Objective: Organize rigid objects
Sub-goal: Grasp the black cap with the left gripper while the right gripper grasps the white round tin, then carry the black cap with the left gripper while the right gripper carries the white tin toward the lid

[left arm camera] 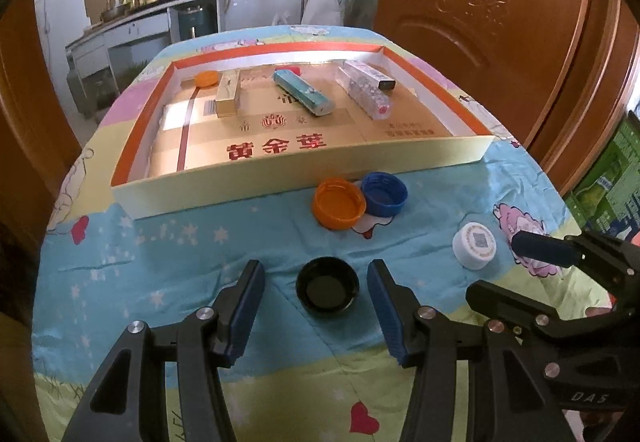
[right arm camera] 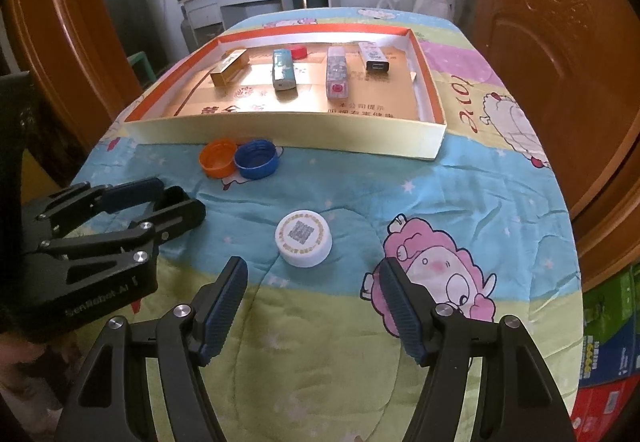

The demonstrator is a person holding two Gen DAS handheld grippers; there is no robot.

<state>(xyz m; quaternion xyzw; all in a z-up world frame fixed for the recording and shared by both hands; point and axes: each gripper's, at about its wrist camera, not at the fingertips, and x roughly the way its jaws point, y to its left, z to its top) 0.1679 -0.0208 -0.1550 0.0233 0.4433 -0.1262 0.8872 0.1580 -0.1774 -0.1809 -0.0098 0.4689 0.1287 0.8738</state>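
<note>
Step in hand, as judged: pre-grasp on two loose caps, one per gripper. Left gripper (left arm camera: 316, 278) is released, jaws spread wide, with the black cap (left arm camera: 327, 292) sitting open side up between the pads, not yet touched. Right gripper (right arm camera: 312, 278) is likewise released; the white cap (right arm camera: 304, 238) lies just ahead at 12 o'clock of its fingertips, not yet bracketed. Orange cap (left arm camera: 339, 204) and blue cap (left arm camera: 384, 193) are seen touching each other on the bench, close against the near wall of the cardboard tray (left arm camera: 280, 172). Inside the tray, four boxes are lined up, with a small orange cap (left arm camera: 207, 78) at its far left corner. Next move, as judged: left jaws to be closed on the black cap; right gripper to be advanced and lowered until the white cap is straddled, then closed. Both caps presumably to be lifted over the wall into the tray.
</note>
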